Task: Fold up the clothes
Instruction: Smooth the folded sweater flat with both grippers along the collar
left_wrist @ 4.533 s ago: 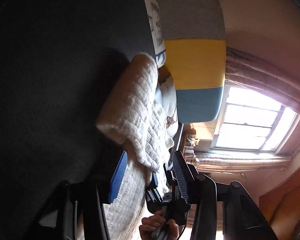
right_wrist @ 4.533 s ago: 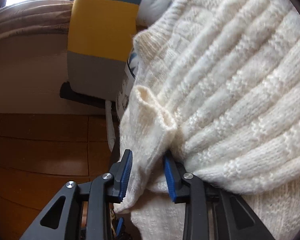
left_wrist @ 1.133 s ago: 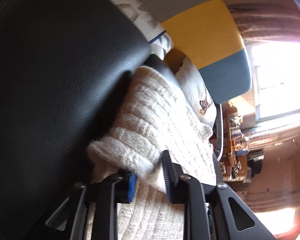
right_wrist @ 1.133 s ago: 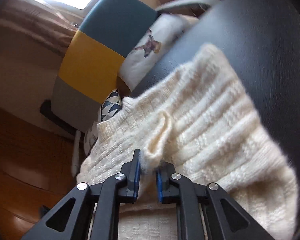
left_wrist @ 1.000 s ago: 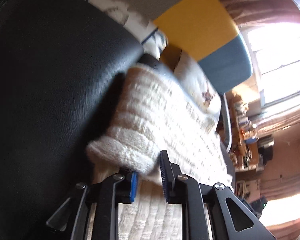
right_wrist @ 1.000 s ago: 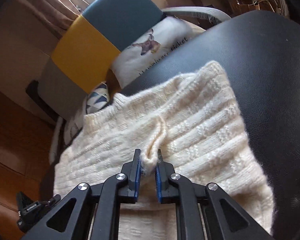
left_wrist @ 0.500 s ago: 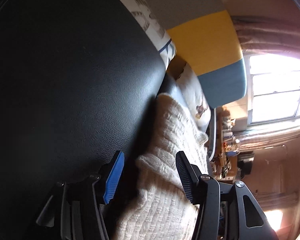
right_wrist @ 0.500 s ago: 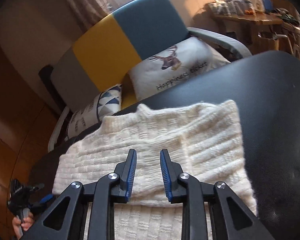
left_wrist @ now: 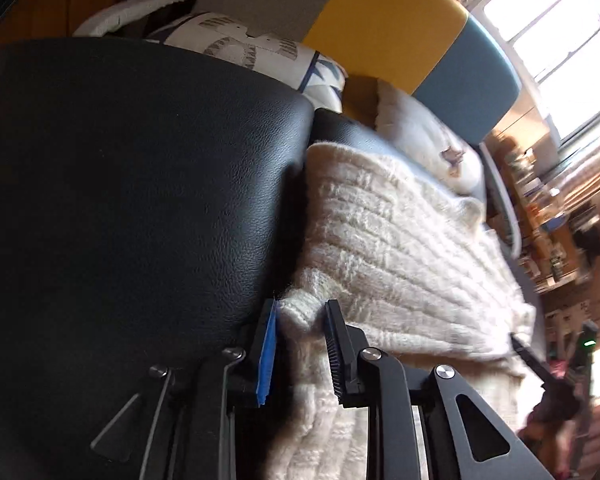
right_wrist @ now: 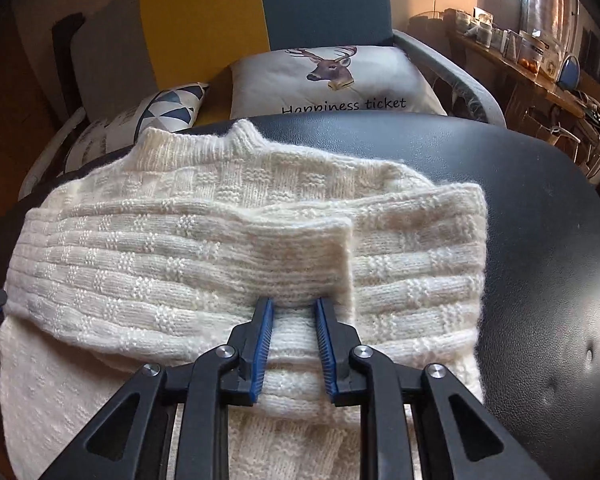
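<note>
A cream knitted sweater lies on a black leather seat, collar at the far side, both sleeves folded across the chest. My right gripper hovers open just above the folded sleeve cuff, nothing pinched between its blue pads. In the left wrist view the same sweater stretches away to the right. My left gripper is shut on the sweater's folded left edge, with a bulge of knit between its fingers. The lower hem is hidden under both grippers.
Behind the seat stands a grey, yellow and blue armchair with a deer cushion and a triangle-patterned cushion. A cluttered wooden shelf runs along the right. Bare black leather lies left of the sweater.
Both grippers let go of the sleeve folds about half a second ago. The left one has since narrowed onto the sweater's side fold. The right one drew back and stays open.
</note>
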A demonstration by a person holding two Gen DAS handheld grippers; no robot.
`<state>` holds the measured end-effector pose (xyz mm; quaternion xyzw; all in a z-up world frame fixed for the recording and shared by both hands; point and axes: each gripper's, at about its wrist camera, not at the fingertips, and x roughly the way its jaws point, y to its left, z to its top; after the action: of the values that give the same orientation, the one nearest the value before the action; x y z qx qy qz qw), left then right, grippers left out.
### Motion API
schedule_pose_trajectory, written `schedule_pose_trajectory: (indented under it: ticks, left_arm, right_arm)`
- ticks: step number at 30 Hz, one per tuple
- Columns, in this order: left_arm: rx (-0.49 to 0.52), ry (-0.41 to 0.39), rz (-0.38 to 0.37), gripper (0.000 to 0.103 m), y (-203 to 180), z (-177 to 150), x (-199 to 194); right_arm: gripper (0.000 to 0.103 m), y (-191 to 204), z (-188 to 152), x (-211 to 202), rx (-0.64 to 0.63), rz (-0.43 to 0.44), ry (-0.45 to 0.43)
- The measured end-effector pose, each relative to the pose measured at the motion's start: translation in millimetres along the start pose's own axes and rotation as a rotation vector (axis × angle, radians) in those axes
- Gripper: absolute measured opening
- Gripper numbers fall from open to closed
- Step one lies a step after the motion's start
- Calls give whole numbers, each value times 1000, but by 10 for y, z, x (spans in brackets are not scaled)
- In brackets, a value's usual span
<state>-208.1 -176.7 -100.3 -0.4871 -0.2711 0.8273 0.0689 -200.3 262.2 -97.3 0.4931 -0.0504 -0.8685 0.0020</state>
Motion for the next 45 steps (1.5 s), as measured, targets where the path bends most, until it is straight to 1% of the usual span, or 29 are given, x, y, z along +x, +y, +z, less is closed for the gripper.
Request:
schedule_pose_trajectory:
  ticks: [1, 2, 4, 5, 7, 8, 11, 13, 15, 17, 18, 20, 21, 24, 25, 26, 29, 31, 33, 36, 42, 45]
  left_arm:
    - [-28, -17, -33, 28, 64, 51, -77]
    - [-34, -36, -57, 29, 66, 119, -126]
    - [-35, -74, -99, 35, 44, 263, -213]
    - [-24, -85, -118, 35, 3, 320, -218]
    - [29, -79, -111, 38, -170, 419, -113]
    - [57, -75, -105, 38, -260, 468, -56]
    - [119, -29, -72, 38, -502, 525, 212]
    - [152, -6, -46, 38, -609, 507, 340]
    - [159, 3, -40, 38, -678, 471, 465]
    - [166, 4, -39, 38, -747, 433, 587]
    - [174, 12, -41, 38, -784, 401, 641]
    - [205, 24, -44, 38, -873, 319, 734]
    - [245, 19, -41, 39, -931, 257, 753]
    - [397, -2, 16, 41, -1114, 39, 793]
    - [448, -9, 36, 42, -1175, -34, 806]
    - [474, -14, 47, 42, -1197, -71, 813]
    - [377, -1, -26, 42, -1067, 32, 743]
    - [301, -33, -104, 41, -956, 123, 578]
    - [277, -78, -108, 41, -876, 203, 452]
    - [279, -65, -130, 41, -859, 304, 472]
    - [307, -28, -16, 42, -977, 332, 955]
    - [365, -47, 81, 42, -1144, 206, 948]
  right_arm:
    - [21, -12, 5, 3, 3, 9, 2]
    - [21, -22, 15, 0, 5, 20, 7]
    - [21, -44, 39, -6, 8, 41, 18]
    - [22, -55, 62, -15, 8, 50, 25]
    - [22, -57, 110, -59, -1, 59, 29]
    - [22, -54, 136, -106, -4, 58, 14]
    - [23, -13, 242, -201, -17, 102, -37]
    - [23, 69, 323, -167, -63, 109, -46]
    - [23, 134, 381, -53, -98, 82, -24]
    - [23, 78, 384, 48, -94, 57, 0]
    - [21, 36, 375, 93, -89, 41, 12]
    - [21, -80, 322, 100, -53, 36, 8]
    - [21, -135, 285, 88, -38, 33, 0]
    - [21, -287, 180, 70, 21, 56, -51]
    - [22, -305, 151, 69, 26, 61, -68]
    - [22, -281, 131, 66, 8, 51, -83]
    - [22, -220, 101, 56, -31, 23, -109]
    - [22, -214, 91, 52, -37, 22, -121]
    - [22, -253, 87, 46, -24, 46, -129]
    - [22, -301, 94, 49, -7, 77, -135]
    - [22, -268, 70, 44, -21, 67, -150]
    - [22, -251, 63, 40, -26, 60, -152]
